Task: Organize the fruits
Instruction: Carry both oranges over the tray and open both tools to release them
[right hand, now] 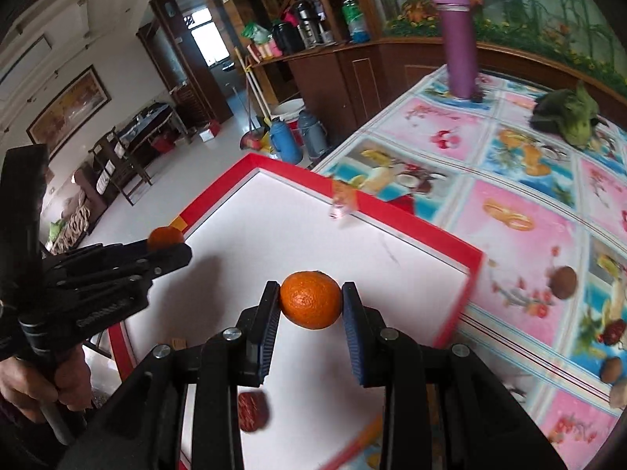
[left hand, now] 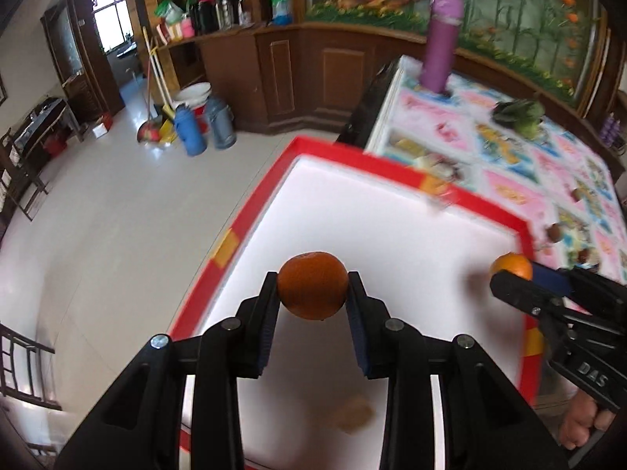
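Left tongs (left hand: pixel 312 293) and right tongs (right hand: pixel 310 305) each pinch one orange (left hand: pixel 312 291) (right hand: pixel 310 299), two oranges total, above the red-rimmed tray (left hand: pixel 392 227).

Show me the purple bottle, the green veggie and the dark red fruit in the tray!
purple bottle (right hand: pixel 458 35), right wrist view, middle of its body.
green veggie (right hand: pixel 572 115), right wrist view, on its leaves.
dark red fruit (right hand: pixel 252 411), right wrist view, middle of its wrinkled skin, on the white tray floor.
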Tool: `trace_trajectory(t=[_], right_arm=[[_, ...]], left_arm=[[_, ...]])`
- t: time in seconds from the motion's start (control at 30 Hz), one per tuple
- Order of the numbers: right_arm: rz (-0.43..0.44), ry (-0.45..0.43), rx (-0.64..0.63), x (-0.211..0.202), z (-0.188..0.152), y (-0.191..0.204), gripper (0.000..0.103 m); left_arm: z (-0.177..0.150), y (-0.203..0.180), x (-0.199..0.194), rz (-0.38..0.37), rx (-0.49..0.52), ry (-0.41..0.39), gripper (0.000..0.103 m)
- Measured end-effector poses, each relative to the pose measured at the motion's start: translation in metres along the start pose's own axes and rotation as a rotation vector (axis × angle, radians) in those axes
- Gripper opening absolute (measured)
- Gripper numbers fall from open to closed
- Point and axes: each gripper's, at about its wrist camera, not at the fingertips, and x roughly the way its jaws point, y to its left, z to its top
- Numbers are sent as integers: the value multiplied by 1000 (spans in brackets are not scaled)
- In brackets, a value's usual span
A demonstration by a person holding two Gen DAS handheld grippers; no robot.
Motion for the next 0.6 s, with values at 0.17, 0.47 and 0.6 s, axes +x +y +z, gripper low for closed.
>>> trace_trajectory(t=[0.17,0.47,0.6], right_arm=[[-15,41,-5,20,-1,8,30],[-56,75,-26,29,-6,18,32],[-47,78,-22,21,-7,18,39]], left_arm=[[-5,-1,13,-10,-11,27,36],[-10,6,20,24,-10,67,41],[-12,5,8,39,-16,41,61]])
